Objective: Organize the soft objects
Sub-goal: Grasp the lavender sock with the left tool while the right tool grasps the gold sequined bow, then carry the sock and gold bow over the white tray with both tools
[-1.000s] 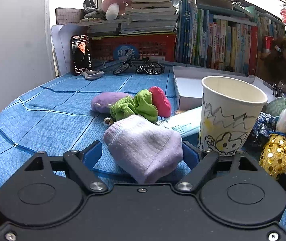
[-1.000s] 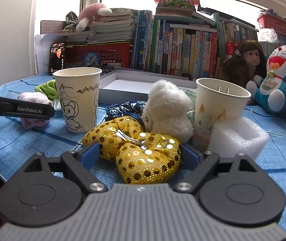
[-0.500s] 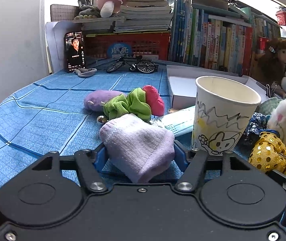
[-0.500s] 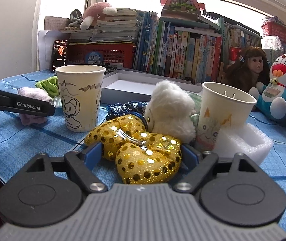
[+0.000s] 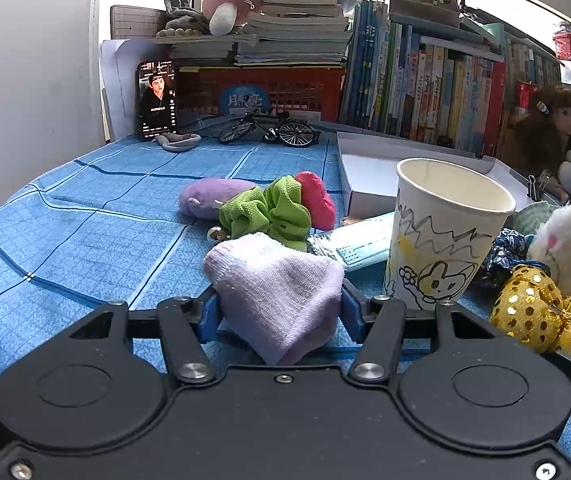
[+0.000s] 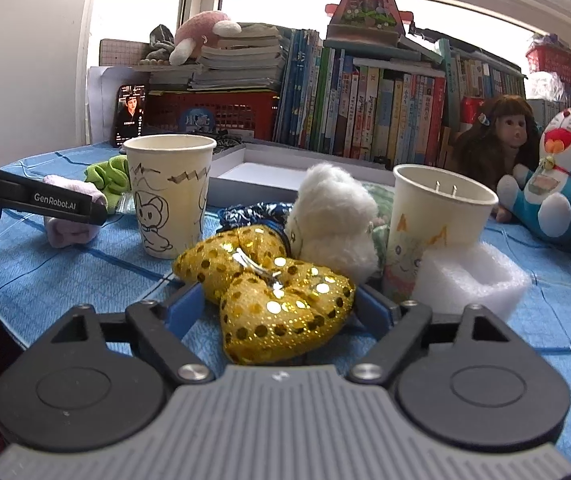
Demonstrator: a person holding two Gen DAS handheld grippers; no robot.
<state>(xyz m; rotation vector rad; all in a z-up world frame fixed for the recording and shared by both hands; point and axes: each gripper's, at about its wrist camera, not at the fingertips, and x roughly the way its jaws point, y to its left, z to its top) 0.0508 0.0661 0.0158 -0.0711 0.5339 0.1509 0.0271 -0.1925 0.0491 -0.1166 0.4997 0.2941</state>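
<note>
Left tongs (image 5: 279,310) pinch fuzzy lilac sock (image 5: 277,292); right tongs (image 6: 275,308) straddle gold sequin bow (image 6: 269,284), unclosed

Black left claw (image 5: 277,312) and grey-ribbed right claw (image 6: 273,308), both with blue pads, silver screws.

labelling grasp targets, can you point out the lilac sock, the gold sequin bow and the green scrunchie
lilac sock (image 5: 281,292), left wrist view, middle of the knit body
gold sequin bow (image 6: 273,292), right wrist view, near lobe just below the knot
green scrunchie (image 5: 269,210), left wrist view, central ruffle
</note>
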